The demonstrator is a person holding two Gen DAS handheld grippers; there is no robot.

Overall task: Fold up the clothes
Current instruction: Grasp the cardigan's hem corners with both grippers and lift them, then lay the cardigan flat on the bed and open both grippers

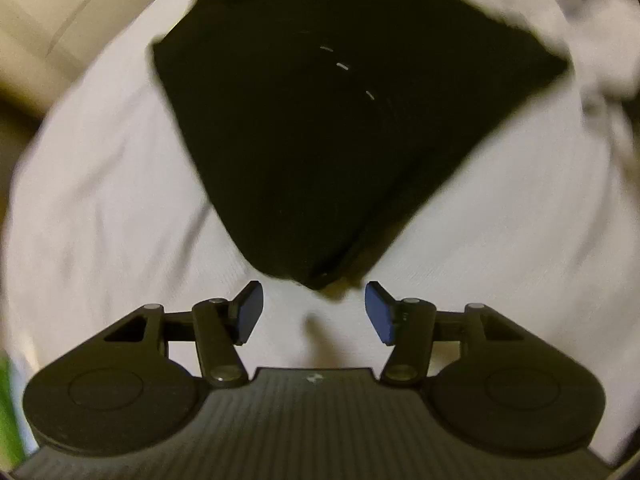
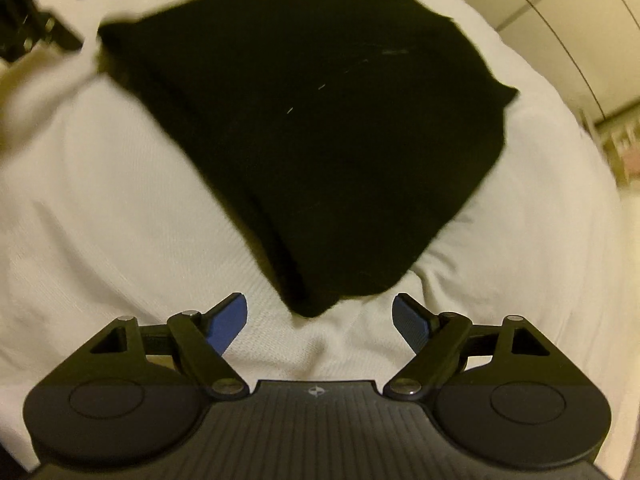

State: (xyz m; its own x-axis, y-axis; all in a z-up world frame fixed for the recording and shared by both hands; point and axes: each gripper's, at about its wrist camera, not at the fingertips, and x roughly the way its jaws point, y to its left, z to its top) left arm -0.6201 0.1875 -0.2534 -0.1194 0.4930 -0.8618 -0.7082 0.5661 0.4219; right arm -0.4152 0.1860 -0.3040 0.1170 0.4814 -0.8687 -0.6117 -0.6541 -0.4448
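A: Where is the clothing?
B: A folded black garment (image 1: 320,140) lies flat on a white bedsheet (image 1: 100,200), one corner pointing toward each camera.
A: And the grippers?
B: The left gripper (image 1: 314,314) and right gripper (image 2: 320,320) both have jaws spread, holding nothing, just short of that corner.

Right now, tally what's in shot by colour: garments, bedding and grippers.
Black: 1 folded garment, lying on the sheet.
White: 1 sheet.
Black with blue pads: 2 grippers, left gripper and right gripper, both open and empty.
Total: 4.
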